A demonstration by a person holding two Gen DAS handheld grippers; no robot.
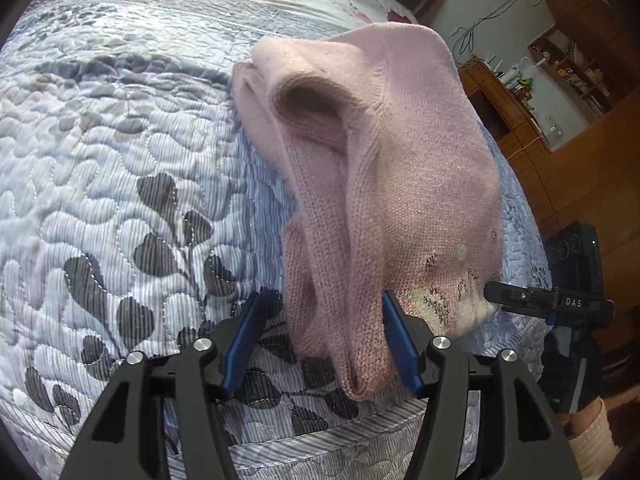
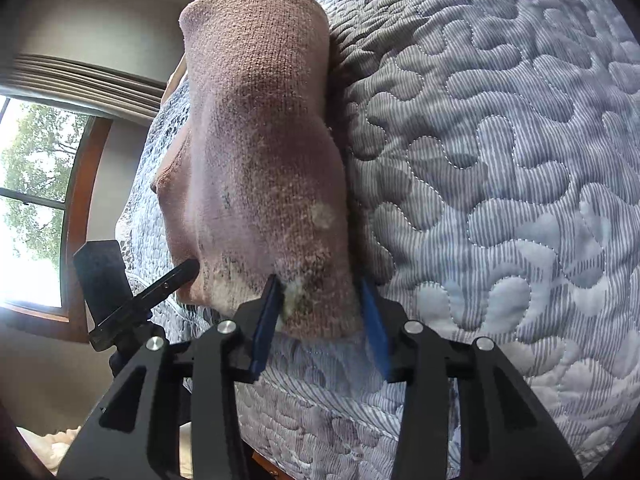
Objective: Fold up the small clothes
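Left wrist view is showing the left gripper (image 1: 332, 328) with its blue fingers (image 1: 244, 336) standing apart on both sides of a fold of a pink knitted sweater (image 1: 384, 152); the fingers are wide and I cannot tell if they are really pressing the knit. The sweater is hanging lifted above the quilted bedspread (image 1: 120, 160) of the bed, and it is having a pale fluffy patch with dark marks near its lower edge. The right gripper (image 1: 520, 300) is reaching to this edge from the right side. In the right wrist view the right gripper (image 2: 320, 312) is also having its blue fingers (image 2: 266, 320) spread, with the sweater (image 2: 256, 128) edge between them, and the bedspread (image 2: 500, 160) is lying behind.
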